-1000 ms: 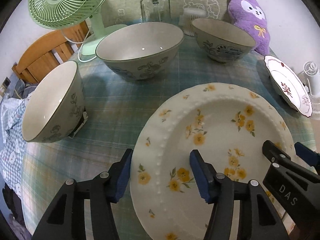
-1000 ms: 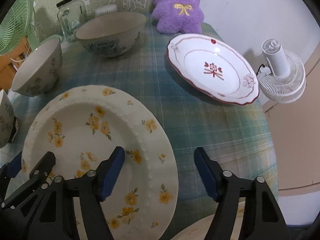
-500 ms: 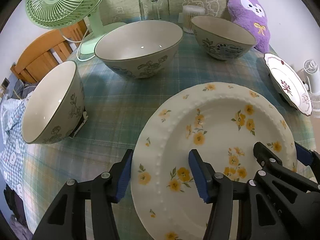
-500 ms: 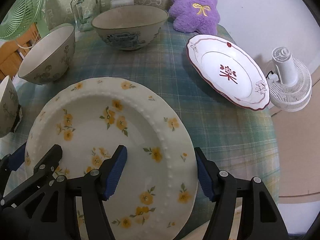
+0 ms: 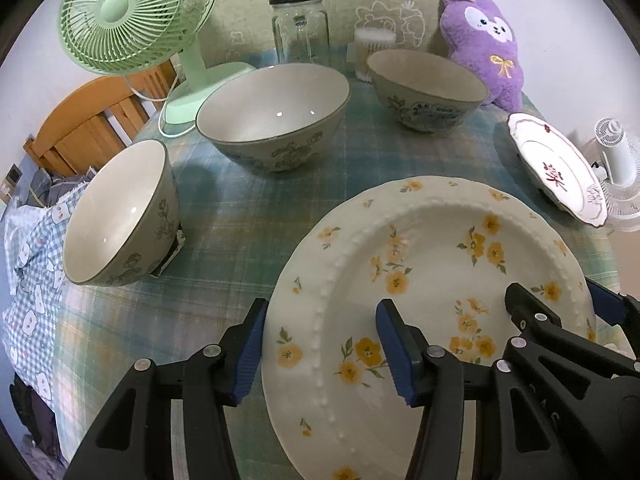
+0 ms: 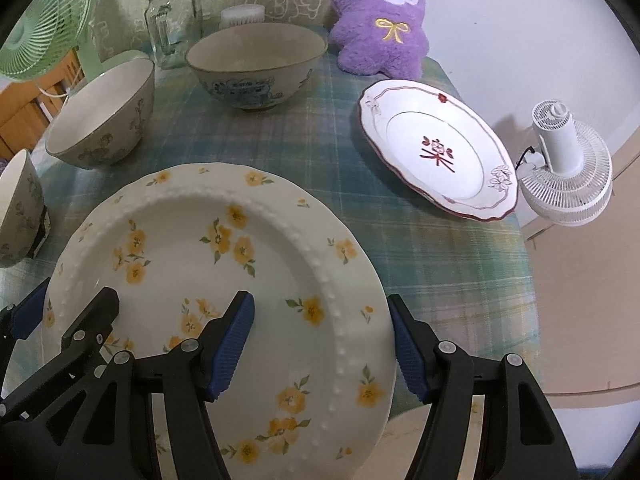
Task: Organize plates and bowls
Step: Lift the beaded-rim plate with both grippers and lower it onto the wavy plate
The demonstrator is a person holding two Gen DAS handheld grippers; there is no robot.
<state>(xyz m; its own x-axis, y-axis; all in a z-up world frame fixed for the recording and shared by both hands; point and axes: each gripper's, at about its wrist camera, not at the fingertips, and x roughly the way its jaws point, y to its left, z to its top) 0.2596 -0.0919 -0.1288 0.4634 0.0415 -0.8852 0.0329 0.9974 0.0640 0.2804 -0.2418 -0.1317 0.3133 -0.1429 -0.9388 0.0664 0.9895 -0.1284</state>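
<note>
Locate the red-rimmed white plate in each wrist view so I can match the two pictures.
Left wrist: red-rimmed plate at the right edge, right of the yellow-flowered plate.
Right wrist: the same plate sits right of centre, in the upper half, fully visible.
Shared landmark: the purple plush toy stands just behind it, at the back of the table, in both views.
</note>
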